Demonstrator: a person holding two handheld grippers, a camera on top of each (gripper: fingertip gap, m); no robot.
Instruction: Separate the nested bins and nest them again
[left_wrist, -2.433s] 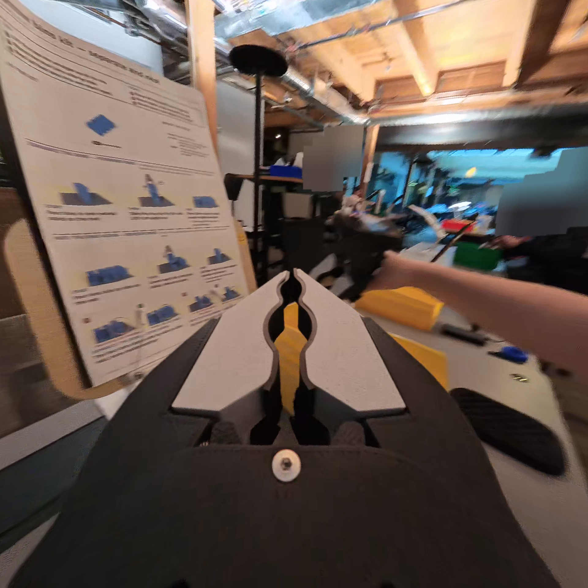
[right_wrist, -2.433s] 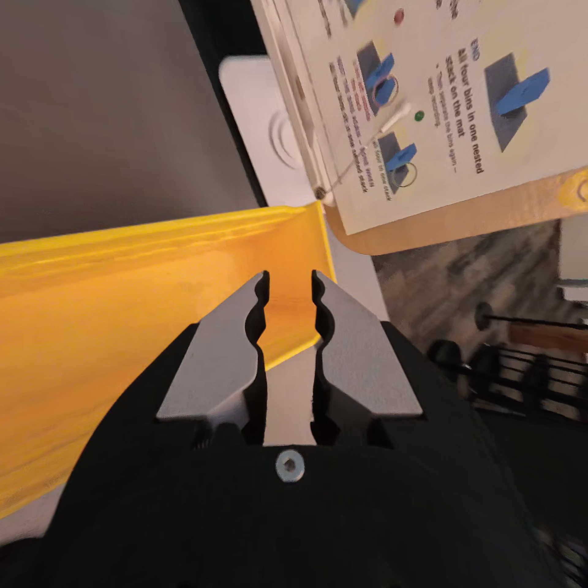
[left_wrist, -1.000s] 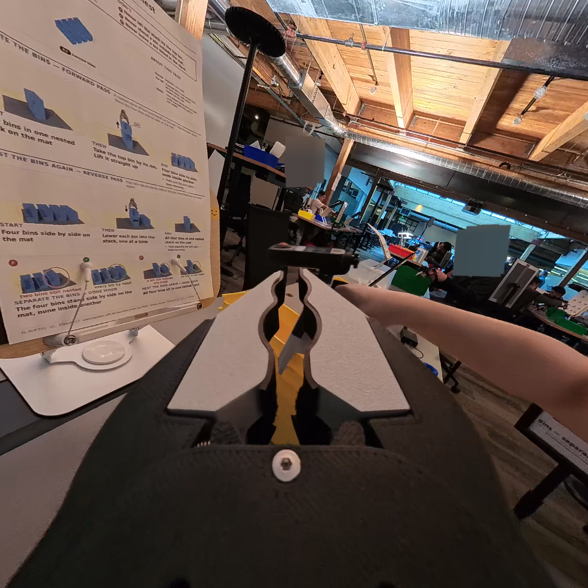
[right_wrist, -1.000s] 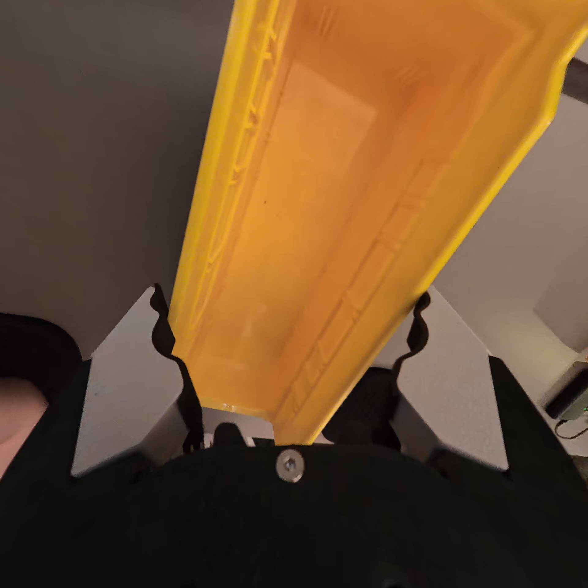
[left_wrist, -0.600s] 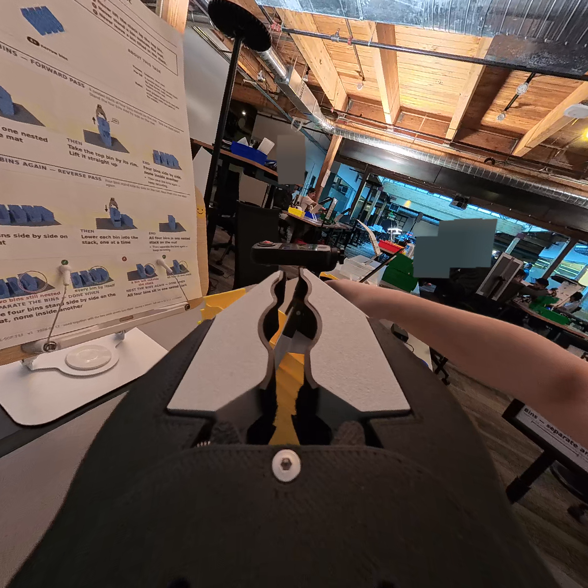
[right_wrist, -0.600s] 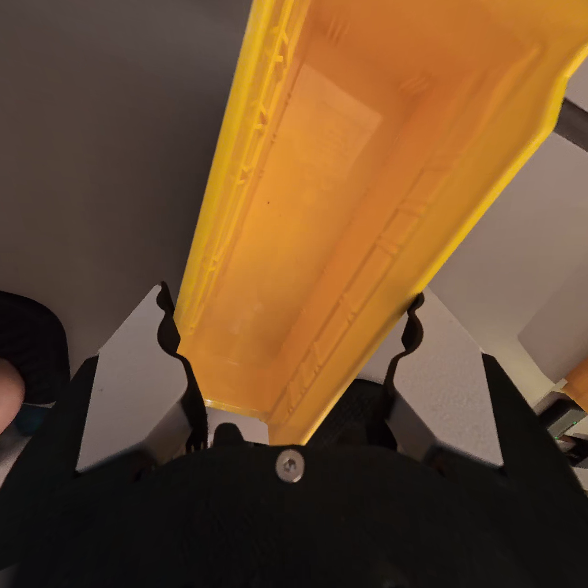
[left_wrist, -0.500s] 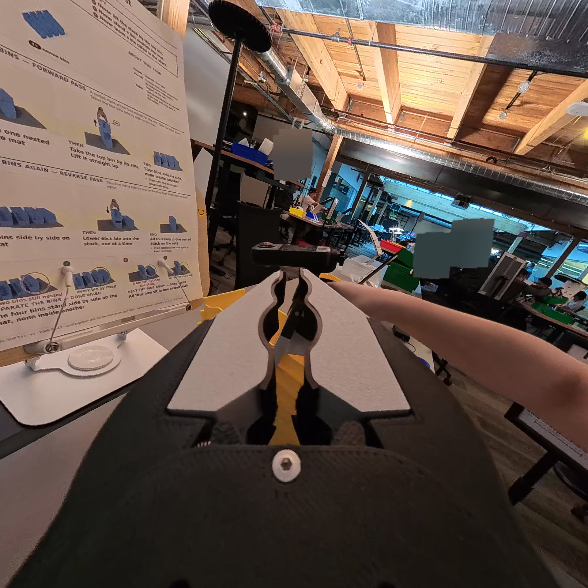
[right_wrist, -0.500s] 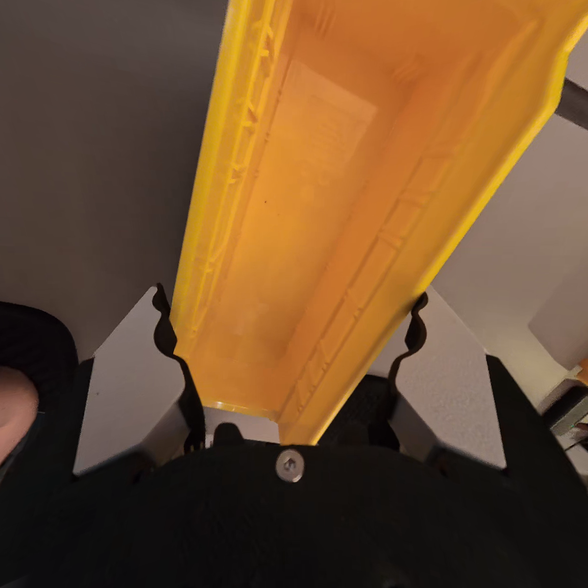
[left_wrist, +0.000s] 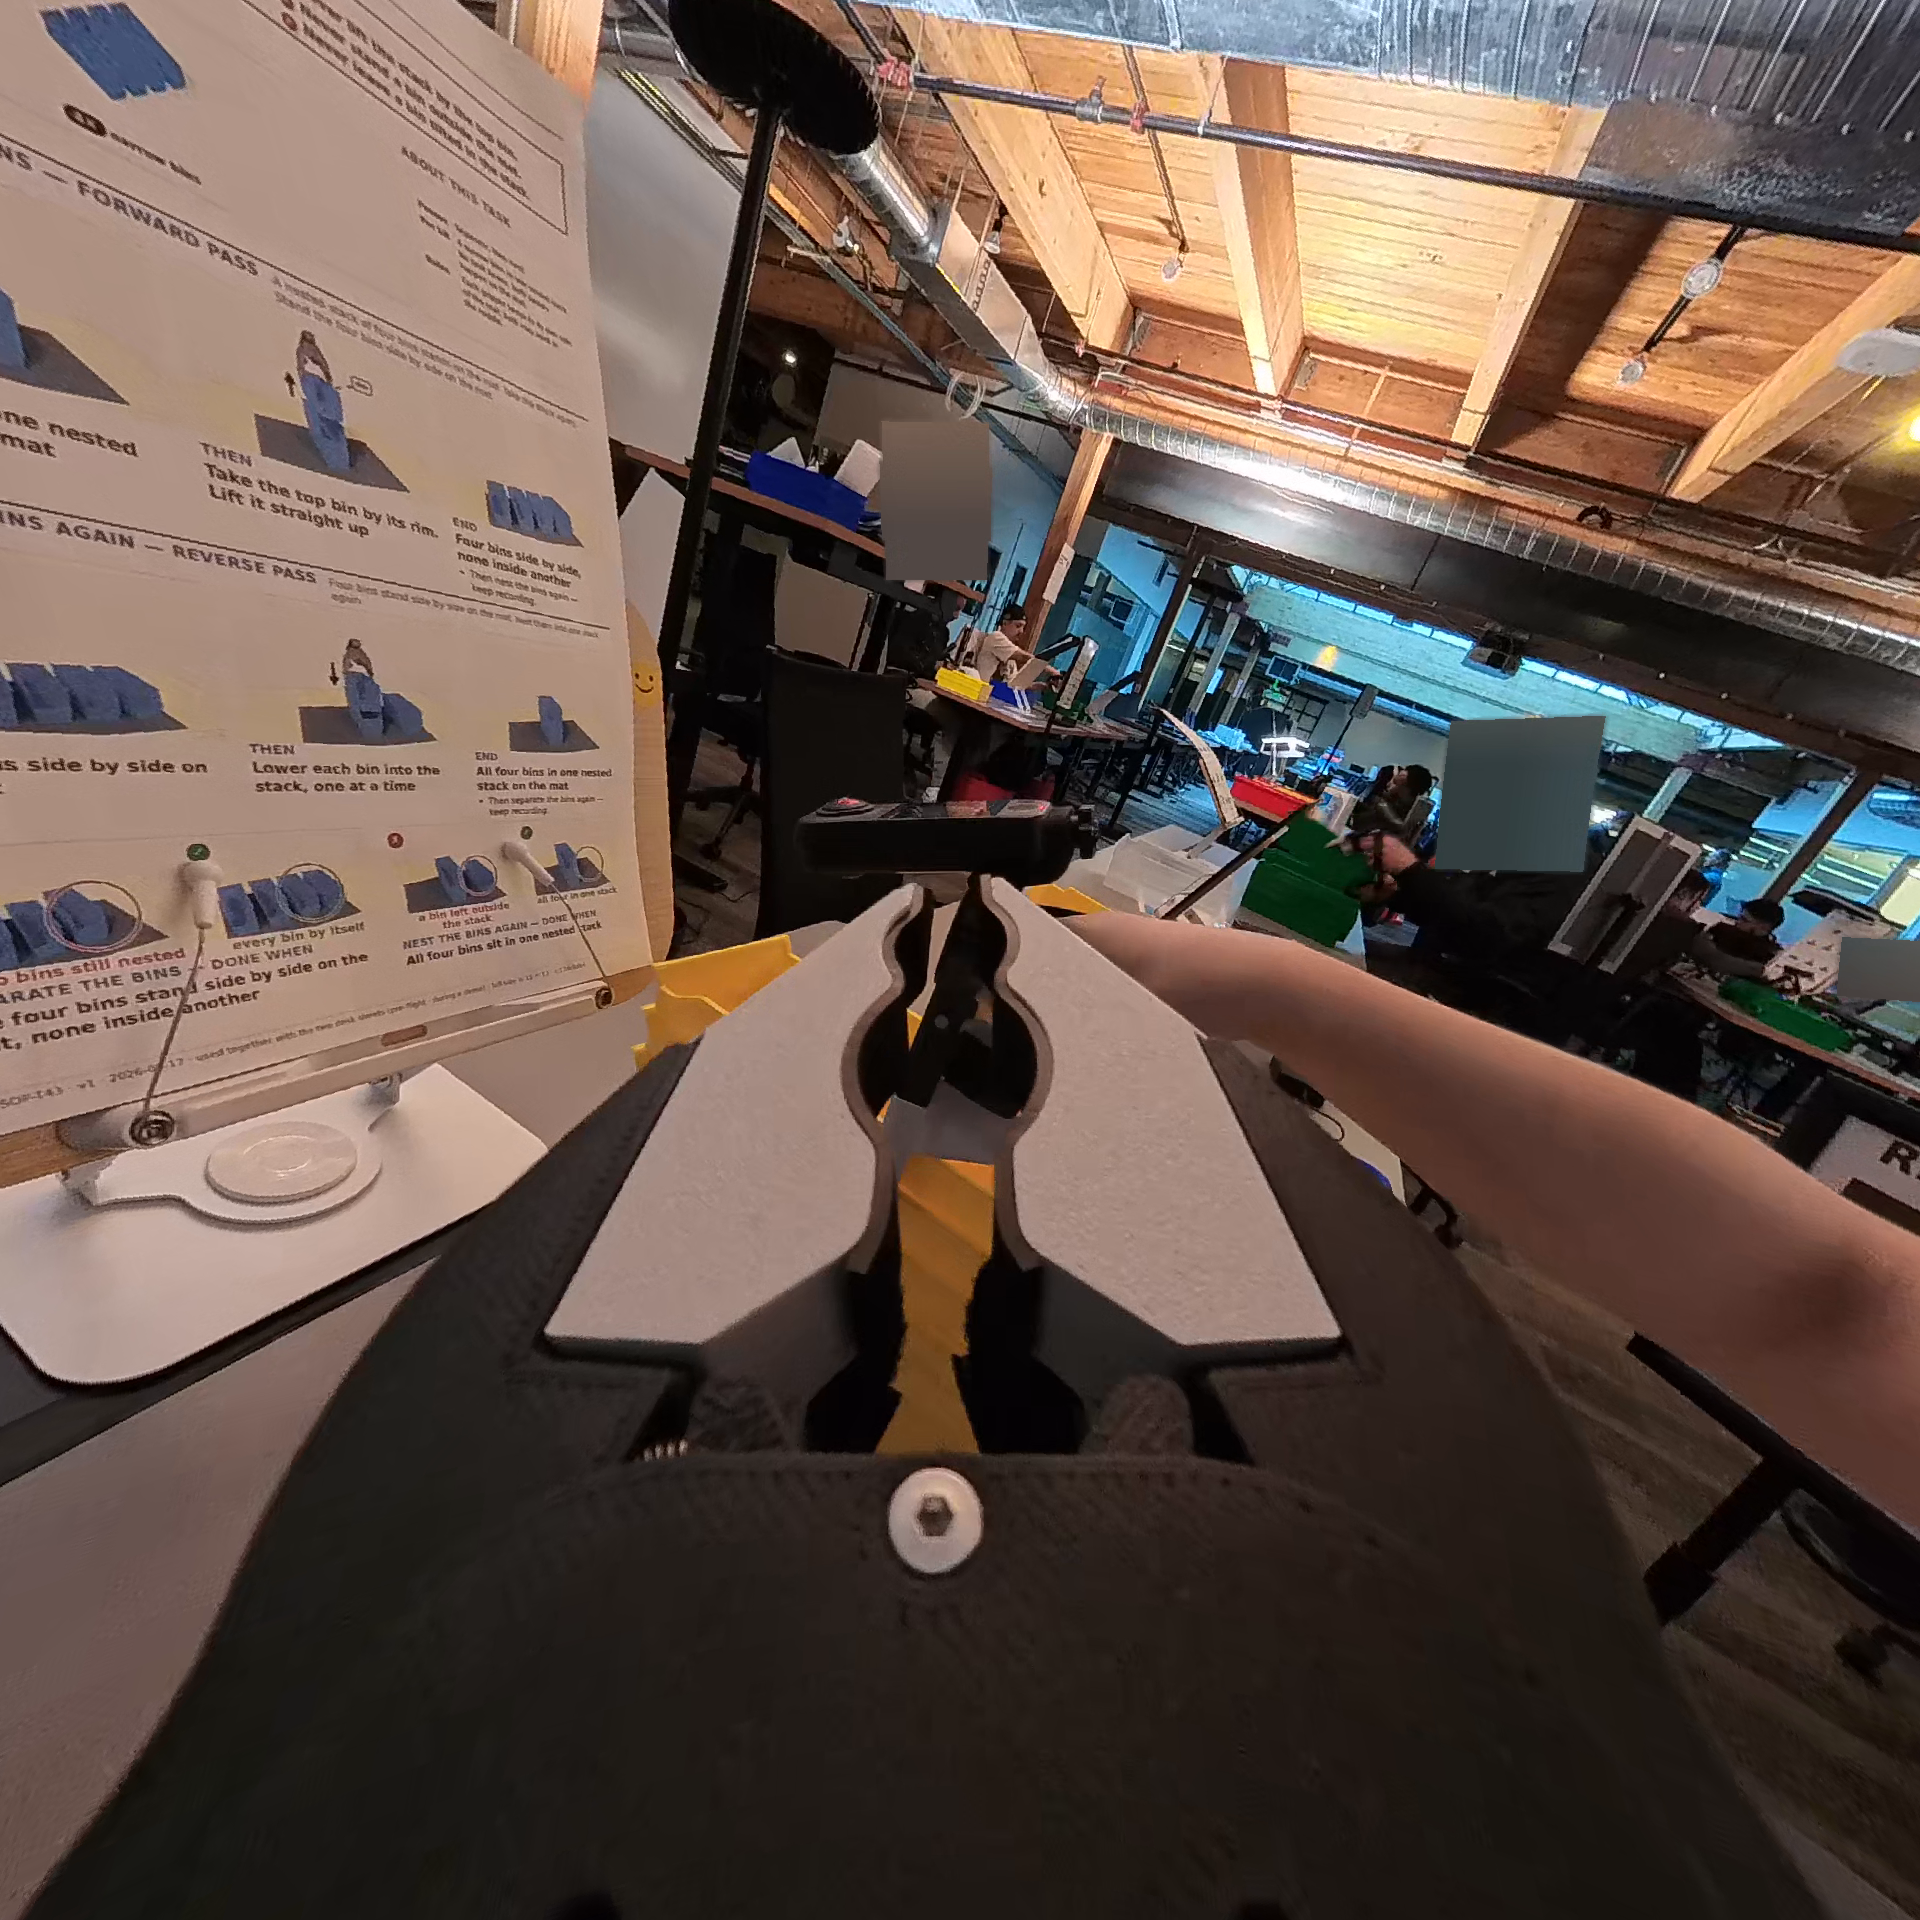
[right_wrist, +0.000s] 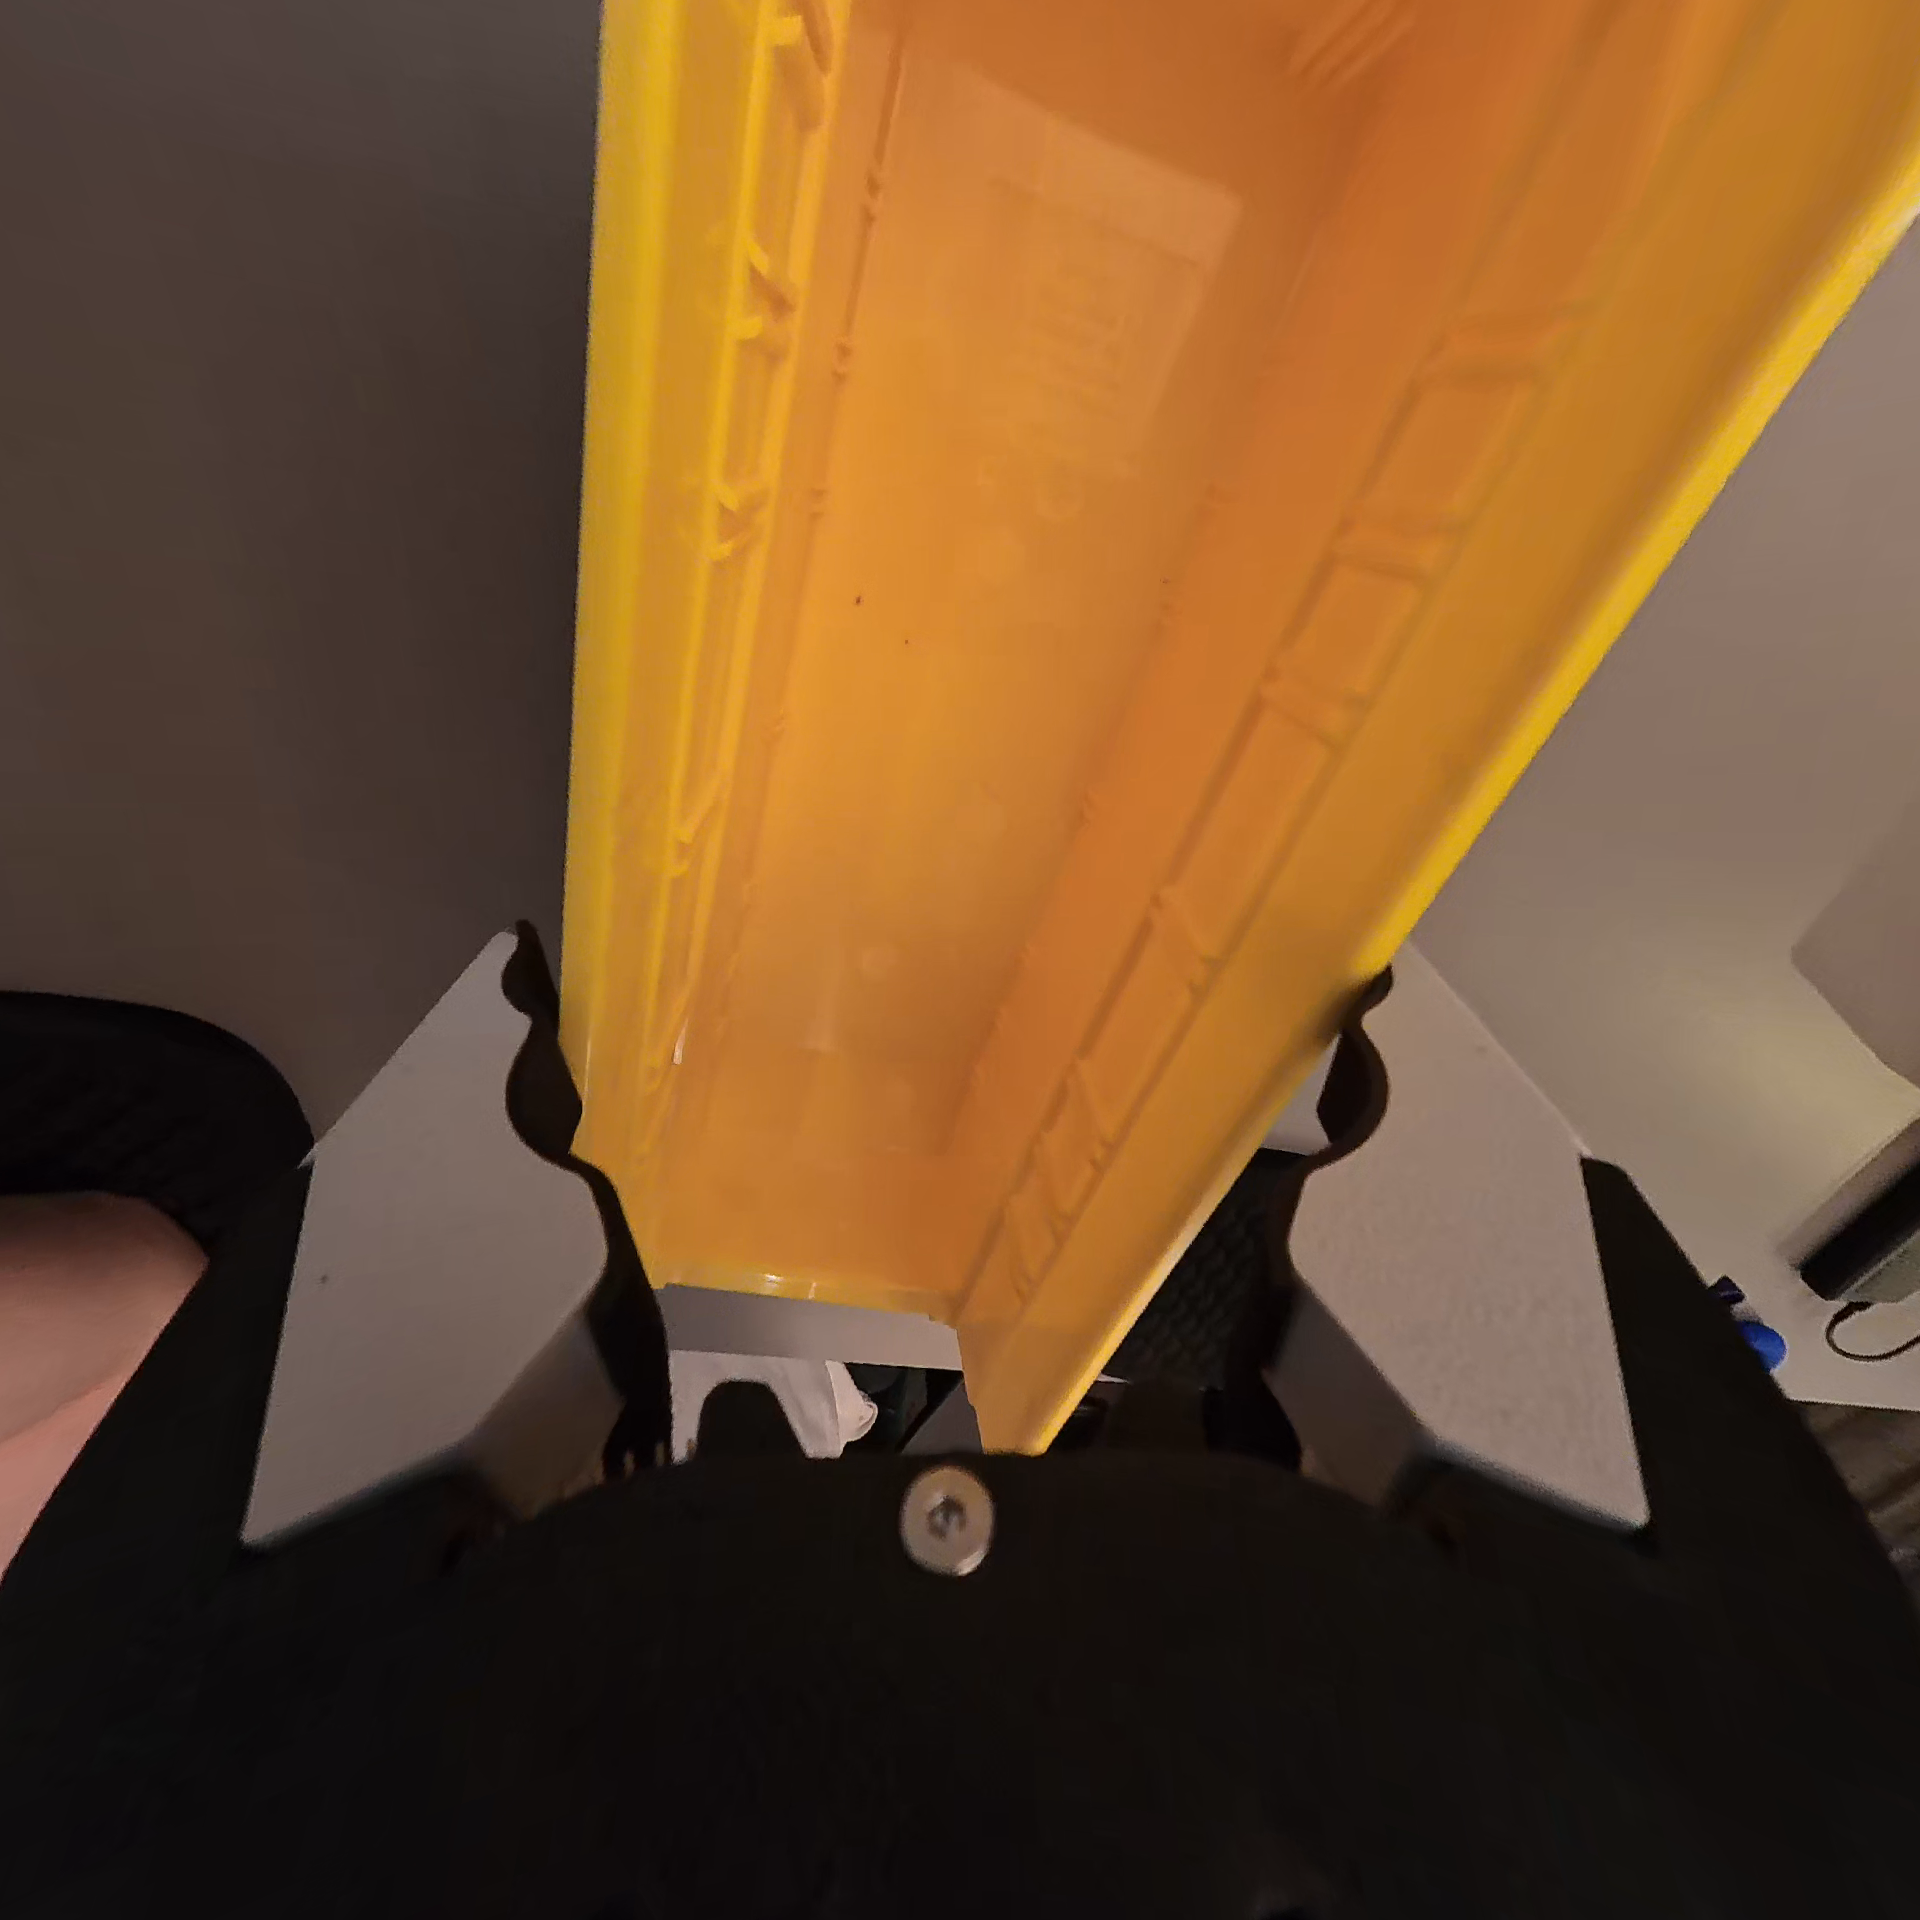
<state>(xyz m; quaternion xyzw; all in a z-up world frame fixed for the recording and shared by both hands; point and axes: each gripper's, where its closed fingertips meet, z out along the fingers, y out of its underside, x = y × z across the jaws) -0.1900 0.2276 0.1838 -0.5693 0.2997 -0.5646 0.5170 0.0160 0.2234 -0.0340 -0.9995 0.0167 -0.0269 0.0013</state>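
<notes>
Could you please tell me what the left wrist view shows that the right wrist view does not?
Left view only: a white illustrated instruction sheet on a stand, the other gripper's black camera unit, a person's bare forearm and a workshop with wooden ceiling beams.

Right view only: the long yellow plastic bin seen lengthwise, spanning the right gripper's wide jaws.

Both: yellow bin plastic and grey tabletop.

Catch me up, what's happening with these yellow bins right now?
A person is working the yellow bins with a handheld tool in each hand. The right tool has its fingers spread wide across a long yellow bin, both pads against its sides. The left tool is nearly closed, with yellow bin plastic showing between its fingers; the contact itself is hard to see. More yellow bin sits beyond, near the instruction sheet.
</notes>
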